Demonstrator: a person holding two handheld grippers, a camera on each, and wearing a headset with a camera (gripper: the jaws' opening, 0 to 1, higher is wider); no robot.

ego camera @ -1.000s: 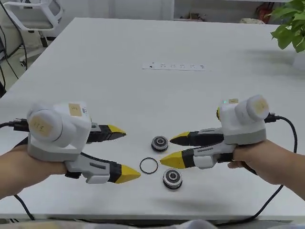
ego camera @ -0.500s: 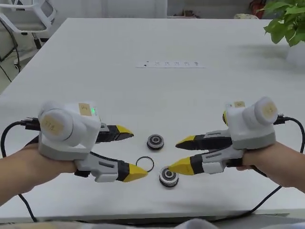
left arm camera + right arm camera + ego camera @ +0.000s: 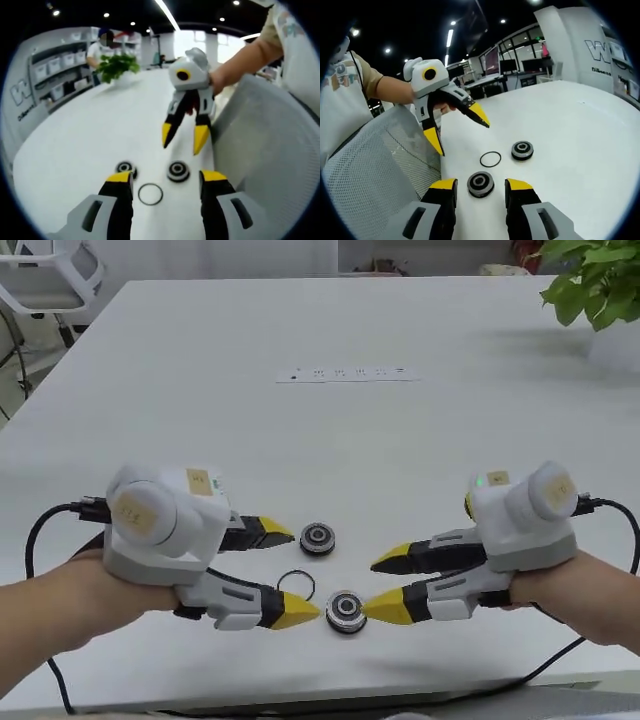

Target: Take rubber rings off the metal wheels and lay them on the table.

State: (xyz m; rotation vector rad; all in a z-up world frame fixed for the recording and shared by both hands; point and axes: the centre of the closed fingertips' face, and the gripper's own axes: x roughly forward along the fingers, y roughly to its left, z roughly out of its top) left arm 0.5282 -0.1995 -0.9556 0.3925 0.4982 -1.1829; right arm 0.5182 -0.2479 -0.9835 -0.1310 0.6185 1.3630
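While left tool (image 3: 293,572) and right tool (image 3: 381,584) gape apart, wheel (image 3: 346,611) between them, ring (image 3: 490,159) beside.

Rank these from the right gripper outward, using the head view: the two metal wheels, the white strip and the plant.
From the right gripper:
1. near wheel, just off its lower jaw tip, on its left.
2. far wheel, farther out and to the left.
3. white strip, well beyond both wheels, near the middle.
4. plant, at the far right corner.
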